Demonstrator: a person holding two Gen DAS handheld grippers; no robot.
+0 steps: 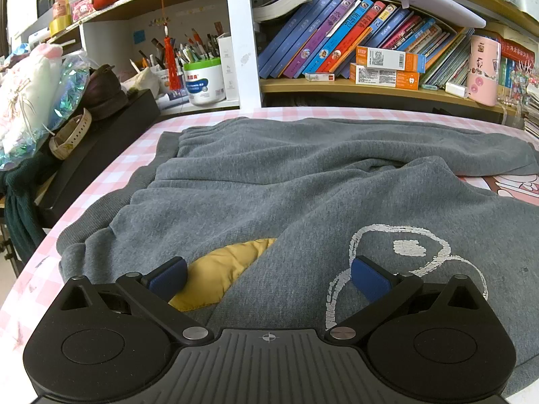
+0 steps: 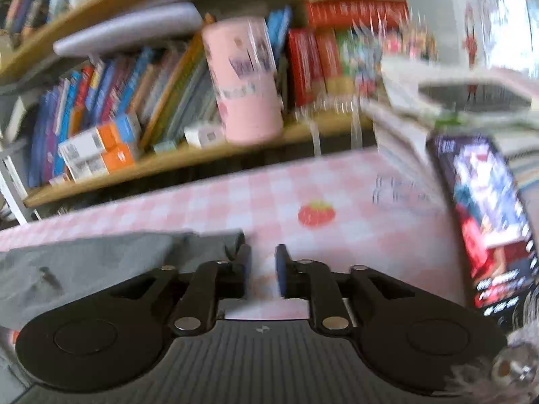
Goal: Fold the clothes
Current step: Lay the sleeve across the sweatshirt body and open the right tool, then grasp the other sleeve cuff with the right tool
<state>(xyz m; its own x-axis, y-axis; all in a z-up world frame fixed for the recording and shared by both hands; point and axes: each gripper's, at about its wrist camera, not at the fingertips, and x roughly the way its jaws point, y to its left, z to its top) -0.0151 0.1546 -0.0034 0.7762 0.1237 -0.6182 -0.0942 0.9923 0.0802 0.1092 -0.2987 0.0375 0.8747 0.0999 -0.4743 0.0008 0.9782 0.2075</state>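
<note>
Grey sweatshirt under wide-spread left gripper; right gripper narrowly parted.

The grey sweatshirt is thick matt fleece with a cracked white print and a smooth yellow lining. The pink checked tablecloth looks smooth. The left gripper is matt black plastic with ribbed housing, metal pins and blue pads. The shelf is wood, and the books have glossy covers
</note>
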